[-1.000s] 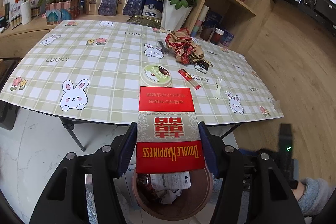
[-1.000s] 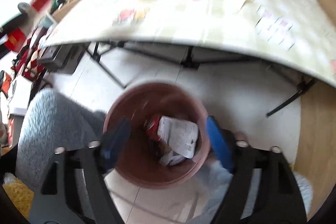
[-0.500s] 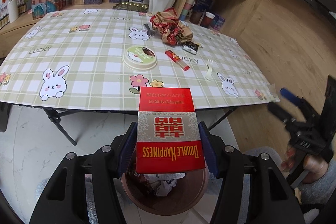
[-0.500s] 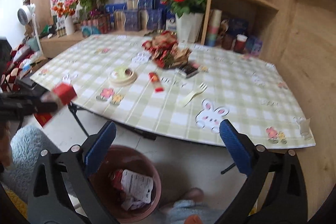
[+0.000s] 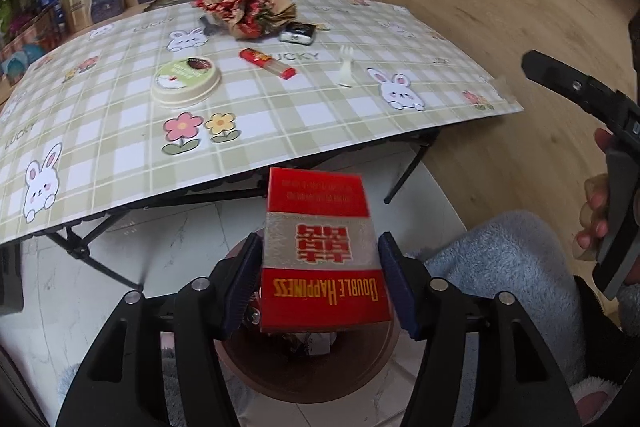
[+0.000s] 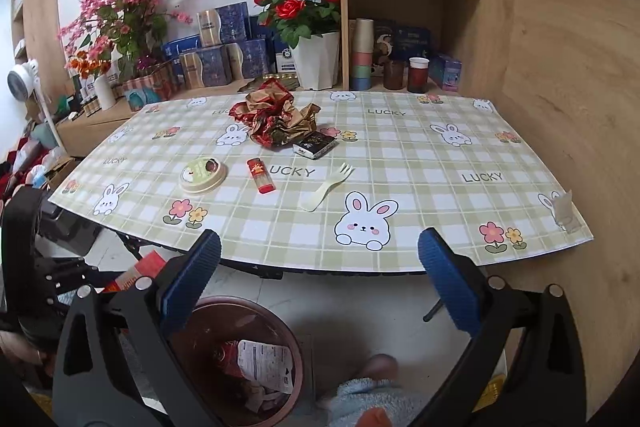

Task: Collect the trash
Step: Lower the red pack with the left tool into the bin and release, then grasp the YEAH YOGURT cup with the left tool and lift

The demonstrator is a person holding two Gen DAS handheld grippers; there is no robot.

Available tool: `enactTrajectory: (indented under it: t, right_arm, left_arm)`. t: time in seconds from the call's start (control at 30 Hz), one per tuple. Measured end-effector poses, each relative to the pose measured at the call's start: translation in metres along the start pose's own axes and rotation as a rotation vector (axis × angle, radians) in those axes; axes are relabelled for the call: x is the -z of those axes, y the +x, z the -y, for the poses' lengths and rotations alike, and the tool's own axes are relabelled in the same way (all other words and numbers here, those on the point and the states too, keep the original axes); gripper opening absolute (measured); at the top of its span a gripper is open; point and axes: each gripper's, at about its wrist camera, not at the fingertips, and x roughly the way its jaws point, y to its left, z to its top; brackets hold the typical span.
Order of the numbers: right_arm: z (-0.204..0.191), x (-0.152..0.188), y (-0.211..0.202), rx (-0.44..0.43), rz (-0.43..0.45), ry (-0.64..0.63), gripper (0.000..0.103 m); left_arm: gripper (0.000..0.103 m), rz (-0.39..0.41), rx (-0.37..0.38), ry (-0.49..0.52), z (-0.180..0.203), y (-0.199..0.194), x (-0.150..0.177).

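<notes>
Left wrist view shows your glossy checked tablecloth (image 5: 120, 107), then the round brown bin (image 5: 304, 371) below the red cardboard box (image 5: 320, 255), loose between your left gripper's (image 5: 320, 287) opening jaws, while your right gripper (image 6: 320, 283) gapes empty.

Your red box (image 5: 320, 255) hides most of the bin (image 5: 312, 371) at lower centre; the bin's trash (image 6: 260, 367) is too jumbled to tell apart.
</notes>
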Motion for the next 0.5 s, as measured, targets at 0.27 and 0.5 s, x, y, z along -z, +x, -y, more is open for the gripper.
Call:
enactTrajectory:
  t: [0.27, 0.5]
  right_arm:
    - [-0.004, 0.003, 0.004, -0.033, -0.020, 0.017, 0.097]
    - [-0.009, 0.007, 0.011, -0.030, -0.045, 0.022, 0.097]
  left_arm:
    - [0.089, 0.034, -0.018, -0.023, -0.004, -0.008, 0.002]
    - [0.097, 0.103, -0.105, -0.157, -0.034, -0.024, 0.002]
